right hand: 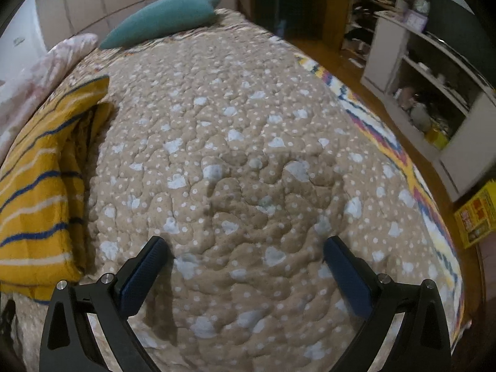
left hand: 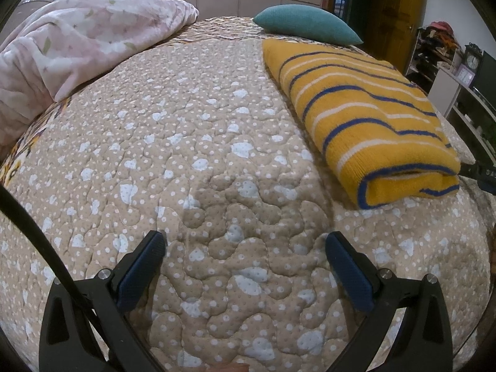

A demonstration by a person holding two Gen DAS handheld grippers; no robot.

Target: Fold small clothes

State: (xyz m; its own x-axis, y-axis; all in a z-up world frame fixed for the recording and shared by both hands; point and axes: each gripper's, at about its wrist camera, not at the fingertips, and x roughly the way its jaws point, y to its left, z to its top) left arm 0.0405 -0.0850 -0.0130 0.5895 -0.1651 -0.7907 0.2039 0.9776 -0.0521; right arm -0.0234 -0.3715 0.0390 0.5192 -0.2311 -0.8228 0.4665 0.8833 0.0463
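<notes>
Nearest the left wrist camera, the left gripper (left hand: 245, 241) is hovering over the quilt (left hand: 192, 142) with its blue-padded fingers (left hand: 141, 271) spread wide and holding nothing. In the right wrist view, the right gripper (right hand: 246, 246) is doing the same, fingers (right hand: 145, 274) parted and empty above bare quilt (right hand: 235, 142).

The yellow striped sweater (left hand: 365, 114) is lying folded on the bed, to the right and farther off in the left view, and along the left edge in the right view (right hand: 40, 179), so it is sitting between the two grippers and touching neither. A dark tip at the sweater's near right corner in the left view is probably part of the right gripper, though it is too small to tell. A teal pillow (left hand: 305, 26) is resting at the far end, and a pink blanket (left hand: 80, 40) is bunched at the far left.

Judging by the neat rectangle, the fold is looking close to finished. The risk from here is disturbing it: the open side is showing loose layers in the right view, and a finger brushing or snagging the knit there could be dragging a layer out and undoing the stack. A one-sided pinch could also be letting the layers slide apart.
</notes>
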